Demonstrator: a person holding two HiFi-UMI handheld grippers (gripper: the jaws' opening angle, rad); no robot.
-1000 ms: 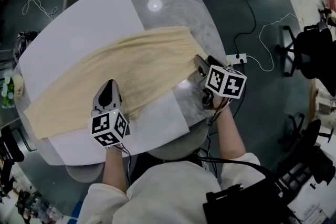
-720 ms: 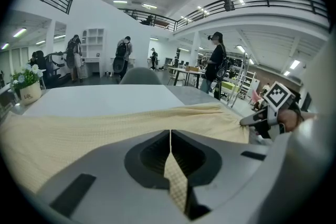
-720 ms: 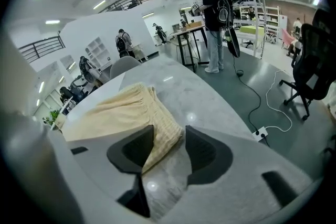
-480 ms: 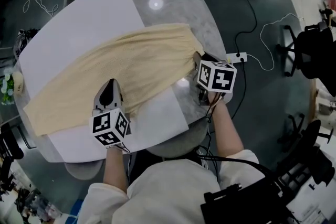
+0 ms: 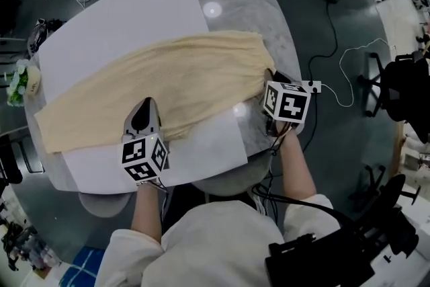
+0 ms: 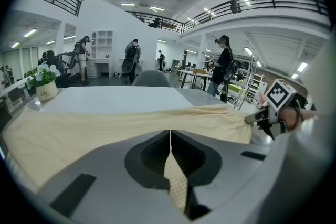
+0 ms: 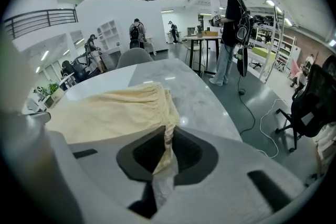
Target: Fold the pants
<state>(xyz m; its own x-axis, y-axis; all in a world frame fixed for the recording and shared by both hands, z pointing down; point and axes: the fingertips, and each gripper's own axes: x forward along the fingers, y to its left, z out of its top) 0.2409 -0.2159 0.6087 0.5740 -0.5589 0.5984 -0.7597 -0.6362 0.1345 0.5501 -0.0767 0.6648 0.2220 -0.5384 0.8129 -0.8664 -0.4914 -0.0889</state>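
Starting the fold of the pants [image 5: 154, 80] spread across the table [image 5: 232, 3], with left gripper [image 6: 170, 135] clamped on the near edge and right gripper [image 7: 169, 131] just closed on the waistband corner, likely ahead of lifting both together.

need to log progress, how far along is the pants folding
Done: pants lie spread flat across the table. In hand: left gripper is shut on their near edge; right gripper, jaws just closing, pinches the waistband corner. Left: lifting and folding over; no crosswise fold shows yet.
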